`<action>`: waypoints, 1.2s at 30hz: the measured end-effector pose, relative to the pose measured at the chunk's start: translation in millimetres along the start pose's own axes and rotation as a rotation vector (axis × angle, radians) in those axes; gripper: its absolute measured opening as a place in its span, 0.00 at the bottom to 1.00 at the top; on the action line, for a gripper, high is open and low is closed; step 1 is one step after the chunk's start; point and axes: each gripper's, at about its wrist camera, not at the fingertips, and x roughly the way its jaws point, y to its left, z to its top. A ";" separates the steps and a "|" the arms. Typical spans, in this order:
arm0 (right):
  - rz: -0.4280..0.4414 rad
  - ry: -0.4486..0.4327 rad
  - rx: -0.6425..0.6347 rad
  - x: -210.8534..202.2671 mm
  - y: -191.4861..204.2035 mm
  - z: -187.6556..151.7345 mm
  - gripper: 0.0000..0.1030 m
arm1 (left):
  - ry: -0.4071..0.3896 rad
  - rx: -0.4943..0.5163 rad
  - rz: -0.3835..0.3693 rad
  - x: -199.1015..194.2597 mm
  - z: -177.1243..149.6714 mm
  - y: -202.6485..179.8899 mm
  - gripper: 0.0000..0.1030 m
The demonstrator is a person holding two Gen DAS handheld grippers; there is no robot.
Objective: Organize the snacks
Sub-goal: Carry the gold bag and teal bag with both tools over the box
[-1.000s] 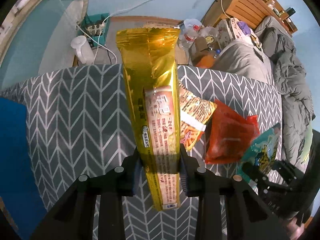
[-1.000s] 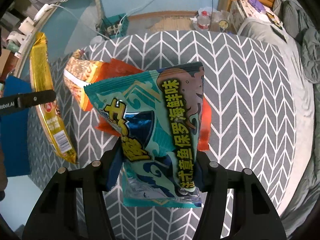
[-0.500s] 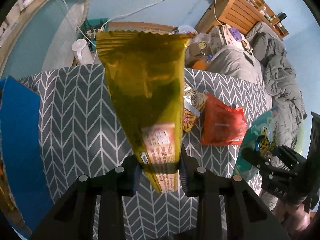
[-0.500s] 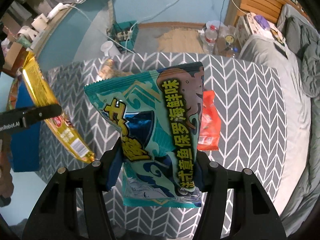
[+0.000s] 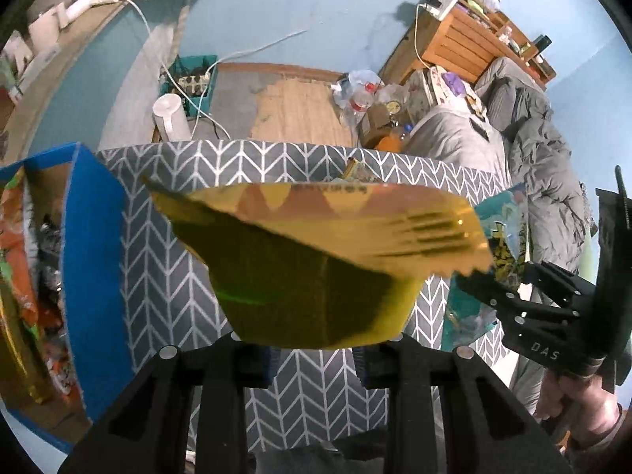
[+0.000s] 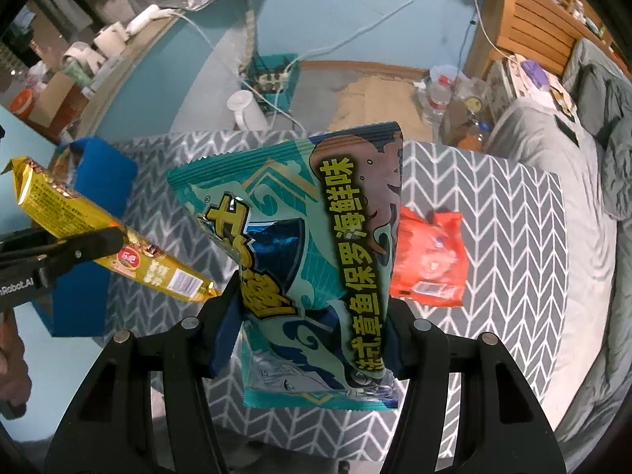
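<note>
Foil and air are what we judge both held snacks to be: light, puffy, crinkly and slick, so a pinch near one end lets the rest swing and twist. Our left gripper (image 5: 316,359) is pressed tight on the long gold foil snack packet (image 5: 316,268), gripping it close to its lower end, and the free length flops toward the lens, blurred; in the right wrist view the same packet (image 6: 114,245) slants up to the left from that gripper (image 6: 79,249), above the near left part of the table. Our right gripper (image 6: 316,339) pinches the teal seafood-flavour chip bag with yellow lettering (image 6: 304,260) across its lower third, pads on both side edges, the bag upright in the air above the grey-and-white chevron tablecloth (image 6: 493,213). We think a hold nearer the middle would steady either one, and a hard squeeze could crush what is inside. An orange-red crinkled snack pouch (image 6: 430,256) lies flat on the cloth to the right of the teal bag. At the left stands a blue open-topped box (image 5: 94,276) with other packets inside, which we take for the destination. The gold packet hides most of the cloth in the left view, a patterned wrapper (image 5: 355,168) only peeks out behind it, and we cannot count the box's contents.
</note>
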 end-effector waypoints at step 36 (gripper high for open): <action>0.210 -0.052 -0.310 -18.8 199.7 51.9 0.57 | -0.193 -0.194 0.100 -169.3 -61.5 149.0 0.28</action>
